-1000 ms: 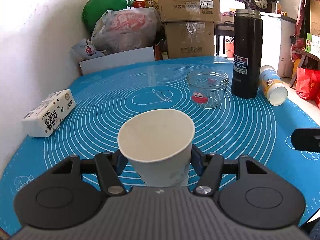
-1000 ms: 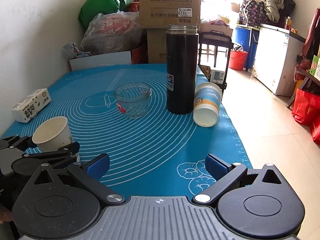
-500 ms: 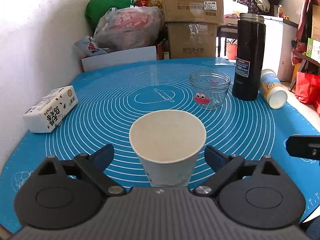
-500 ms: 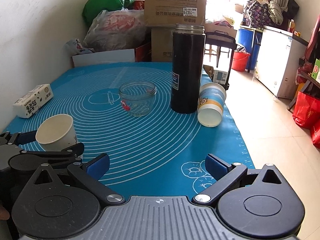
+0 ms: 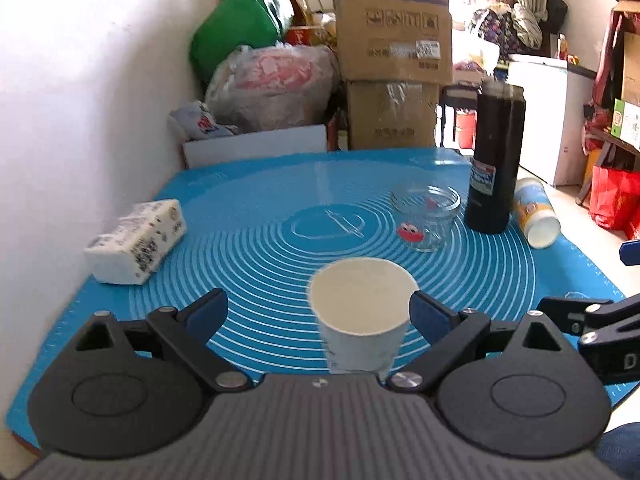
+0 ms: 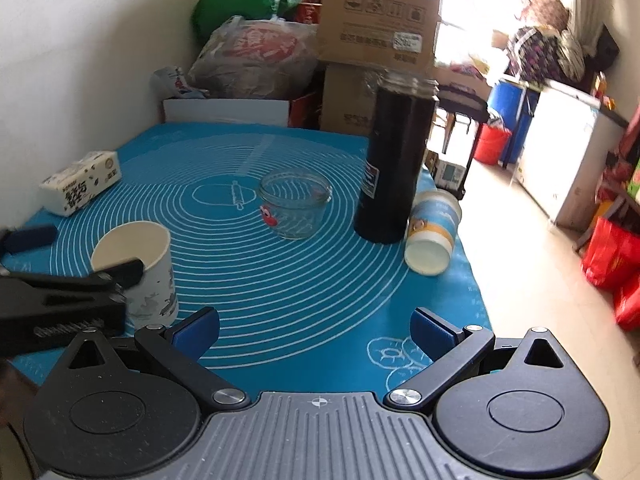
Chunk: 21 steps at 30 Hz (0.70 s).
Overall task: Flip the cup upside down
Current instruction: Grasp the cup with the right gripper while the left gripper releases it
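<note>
Blue mat carries paper cup, jar, flask, tissues.

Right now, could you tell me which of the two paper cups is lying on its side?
The blue-and-orange printed cup beside the black flask lies on its side; the plain white cup stands upright, mouth up.

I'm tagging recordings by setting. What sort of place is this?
Probably a home storage or utility room: stacked cardboard boxes, stuffed plastic bags against the wall, and a white chest freezer beside the table's blue baking mat.

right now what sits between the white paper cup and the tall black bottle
The glass jar stands between the white paper cup and the tall black bottle; around it is bare blue mat. The right wrist view shows it best.
</note>
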Motion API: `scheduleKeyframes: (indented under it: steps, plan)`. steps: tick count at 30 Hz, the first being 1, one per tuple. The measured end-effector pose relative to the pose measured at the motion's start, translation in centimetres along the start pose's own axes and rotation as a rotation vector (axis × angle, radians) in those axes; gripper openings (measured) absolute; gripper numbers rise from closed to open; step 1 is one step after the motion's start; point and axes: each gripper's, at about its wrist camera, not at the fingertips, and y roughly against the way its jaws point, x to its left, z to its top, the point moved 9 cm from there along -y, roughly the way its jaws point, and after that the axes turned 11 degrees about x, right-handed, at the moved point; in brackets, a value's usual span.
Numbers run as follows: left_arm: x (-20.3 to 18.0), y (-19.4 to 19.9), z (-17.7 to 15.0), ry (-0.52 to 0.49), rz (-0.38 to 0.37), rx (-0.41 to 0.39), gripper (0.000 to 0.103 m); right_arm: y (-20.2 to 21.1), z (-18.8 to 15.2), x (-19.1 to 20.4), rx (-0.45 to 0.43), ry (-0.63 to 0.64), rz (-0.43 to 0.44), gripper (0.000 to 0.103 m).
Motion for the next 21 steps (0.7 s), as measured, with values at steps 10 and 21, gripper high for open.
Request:
scheduleKeyframes:
  steps: [10,21]
  plan:
    - [6.7,3.4,0.3,0.125,0.121,-0.067,0.097,1.6,3.2,5.2,-0.016,0.383,-0.224,0.103]
    - [14.7,3.5,-1.4,0.299,0.263,-0.061,0.097,-0.7,3.3,15.5,-0.069,1.271,-0.810,0.103]
